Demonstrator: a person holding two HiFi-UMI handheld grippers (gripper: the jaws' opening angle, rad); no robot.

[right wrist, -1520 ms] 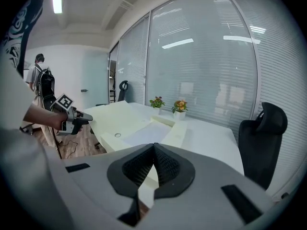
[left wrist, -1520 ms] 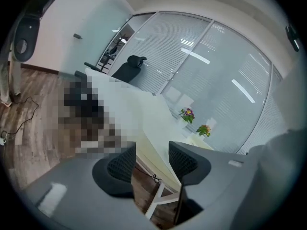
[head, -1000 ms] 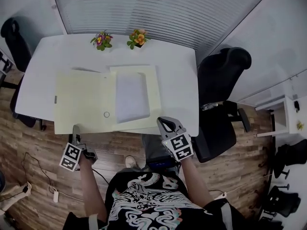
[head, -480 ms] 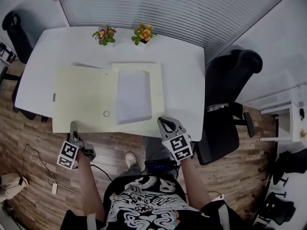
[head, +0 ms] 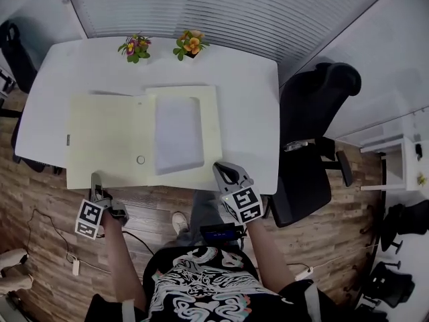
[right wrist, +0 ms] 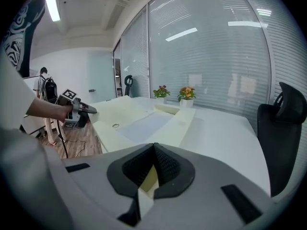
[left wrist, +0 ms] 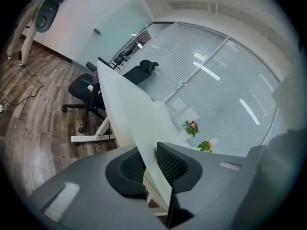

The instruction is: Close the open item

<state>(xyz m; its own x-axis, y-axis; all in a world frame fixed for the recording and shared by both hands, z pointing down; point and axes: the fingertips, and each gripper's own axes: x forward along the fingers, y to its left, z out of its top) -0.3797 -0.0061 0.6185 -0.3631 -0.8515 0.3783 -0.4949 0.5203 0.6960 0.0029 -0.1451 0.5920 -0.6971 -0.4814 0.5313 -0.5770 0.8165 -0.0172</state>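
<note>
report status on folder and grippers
Left gripper just closed onto left cover edge of folder. Right gripper clamped on near right corner. Folder open flat on table. Nothing blocking.

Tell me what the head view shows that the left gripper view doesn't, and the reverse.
Head view only: the folder lying fully open, its white sheet, and the right tool at its near right corner. Left gripper view only: the jaws of the left tool, which have just been closing, pressed on the folder's cover. Both: the folder, the white table, purple flowers and orange flowers.
</note>
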